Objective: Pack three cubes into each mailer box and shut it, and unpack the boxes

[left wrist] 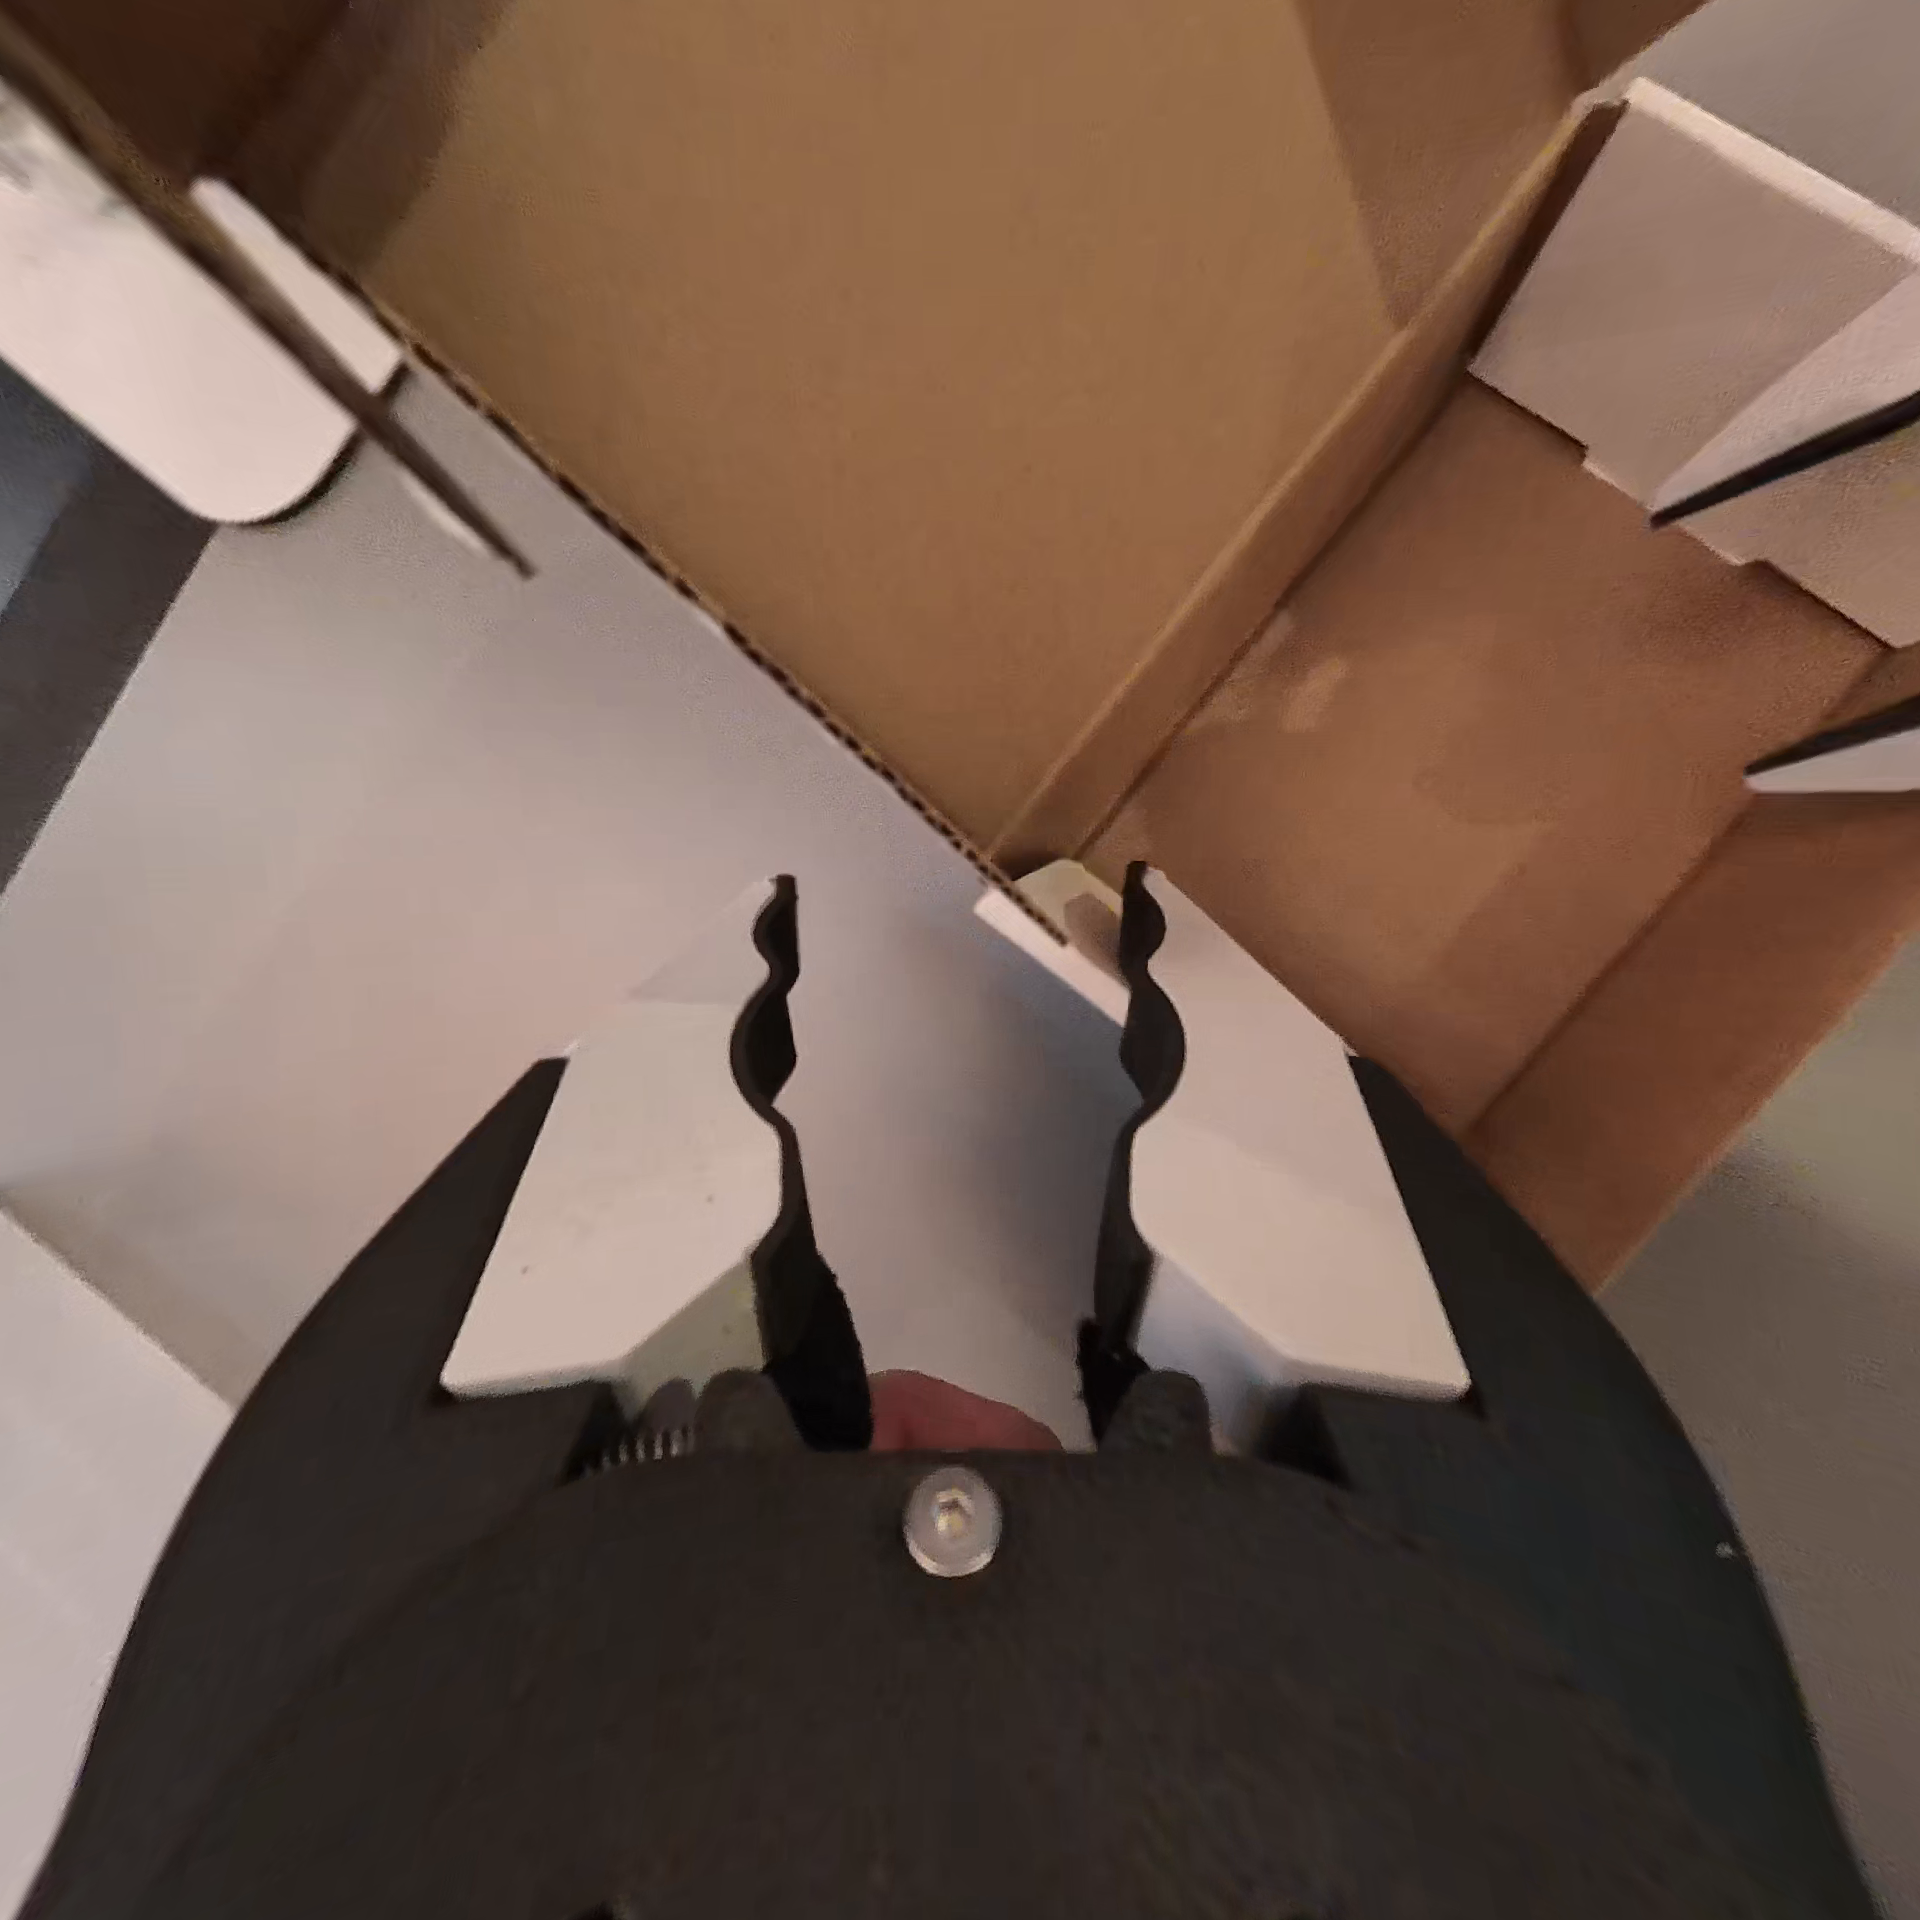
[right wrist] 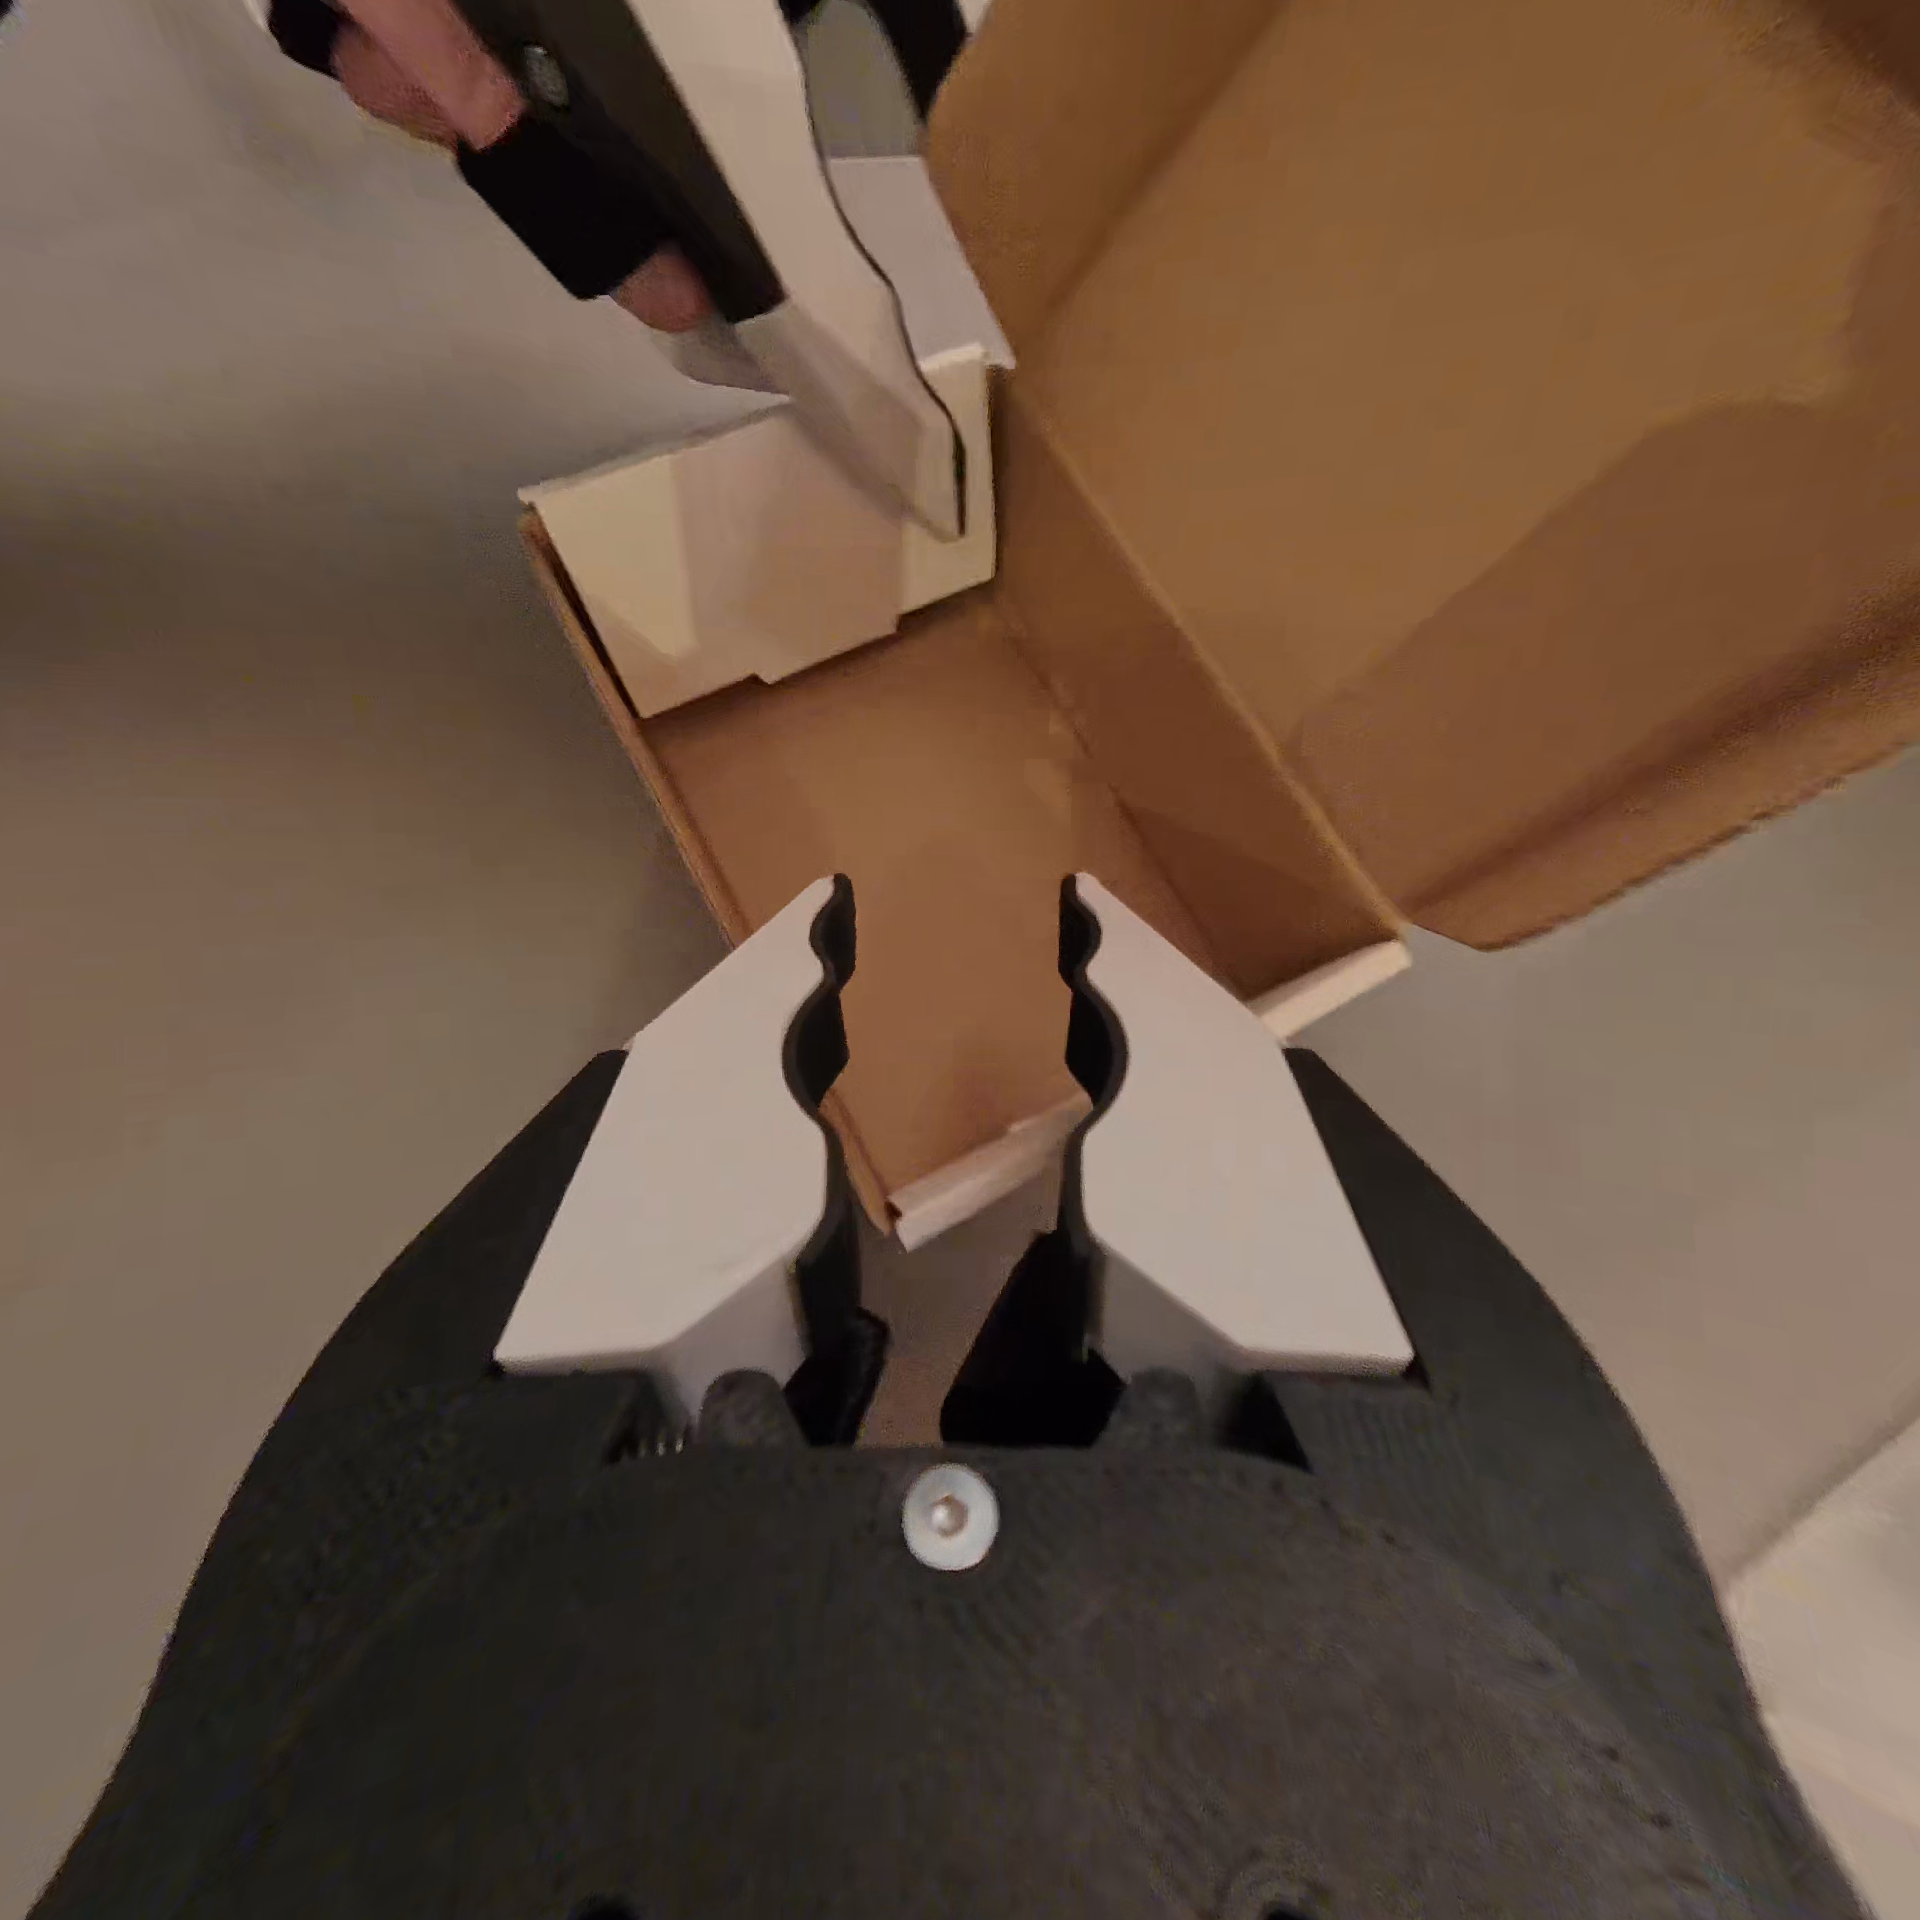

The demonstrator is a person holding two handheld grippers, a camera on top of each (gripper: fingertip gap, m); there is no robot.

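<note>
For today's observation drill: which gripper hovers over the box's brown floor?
The right gripper, open above the near corner of the mailer box; the left gripper is at its far white end wall.

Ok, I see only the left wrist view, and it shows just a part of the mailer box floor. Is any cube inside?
Observer: No. In the right wrist view most of the mailer box floor shows, and no cube lies on it.
Operator: Where is the right tool? I see only two tips.
Observer: The right tool is open at the opposite end of the box, with the near corner between its fingers.
Operator: Does my left tool touch the box?
Observer: The left tool has its tip at the white far end wall. I cannot tell if it touches.
</note>
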